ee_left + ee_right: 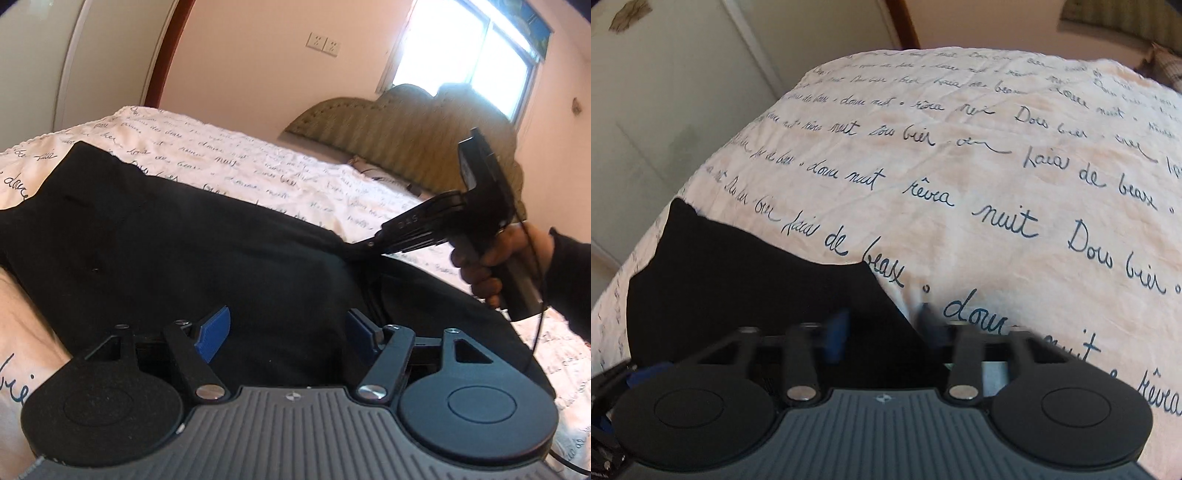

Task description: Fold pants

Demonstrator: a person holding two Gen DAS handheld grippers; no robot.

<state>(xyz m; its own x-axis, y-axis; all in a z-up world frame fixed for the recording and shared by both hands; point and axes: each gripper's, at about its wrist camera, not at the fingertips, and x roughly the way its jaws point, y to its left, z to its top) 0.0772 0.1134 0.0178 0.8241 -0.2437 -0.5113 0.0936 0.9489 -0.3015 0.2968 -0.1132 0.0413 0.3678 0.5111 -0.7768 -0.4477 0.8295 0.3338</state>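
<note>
Black pants [166, 240] lie spread on a bed with a cream cover printed in script [258, 162]. My left gripper [290, 332] hovers low over the cloth. Its blue pads [216, 332] stand apart with nothing pinched between them. To the right, a hand [491, 254] holds my right gripper [356, 251]. Its tips are closed on a ridge of the pants, which rises to them. In the right wrist view the pants [738, 288] fill the lower left. The right gripper [882, 325] is blurred there, with the pants' edge between its fingers.
The script-printed cover [997, 166] stretches far and right of the pants. A padded headboard [406, 125] and a bright window [469, 55] stand beyond the bed. Pale wardrobe doors [665, 92] rise past the bed's left edge.
</note>
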